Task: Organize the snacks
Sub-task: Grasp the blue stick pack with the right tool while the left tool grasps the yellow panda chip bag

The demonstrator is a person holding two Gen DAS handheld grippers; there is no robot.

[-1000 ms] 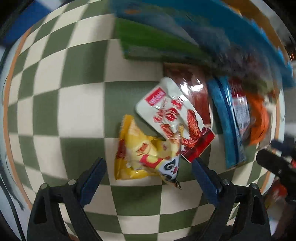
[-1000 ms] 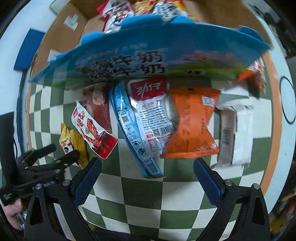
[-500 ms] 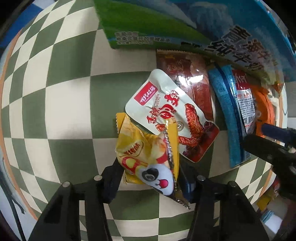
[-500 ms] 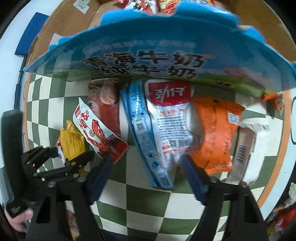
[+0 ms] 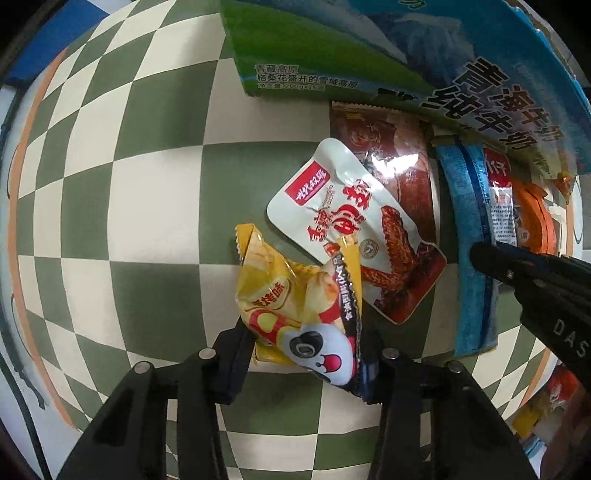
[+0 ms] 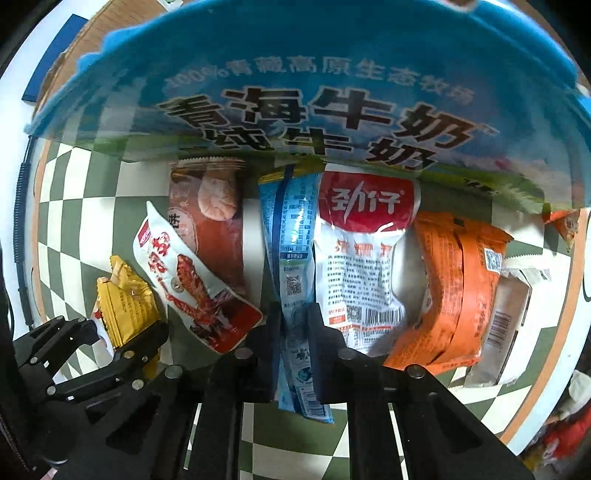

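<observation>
My left gripper [image 5: 306, 354] is shut on a yellow panda snack bag [image 5: 295, 302], also seen in the right wrist view [image 6: 125, 306]. My right gripper [image 6: 293, 328] is shut on a long blue snack packet [image 6: 291, 258], which also shows in the left wrist view [image 5: 469, 251]. Between them lies a white and red chicken-wing pouch [image 5: 354, 229] over a brown meat pouch [image 5: 388, 147]. A white and red fish packet [image 6: 362, 266], an orange packet [image 6: 454, 291] and a white packet [image 6: 506, 317] lie to the right.
A blue and green milk carton box [image 6: 314, 110] stands just behind the row of snacks. All lies on a green and cream checked cloth [image 5: 140, 206] with an orange border. A cardboard box [image 6: 107, 22] is behind the carton.
Both grippers have moved forward and closed: the left on the yellow panda bag, the right on the blue packet. One second ago both were open.
</observation>
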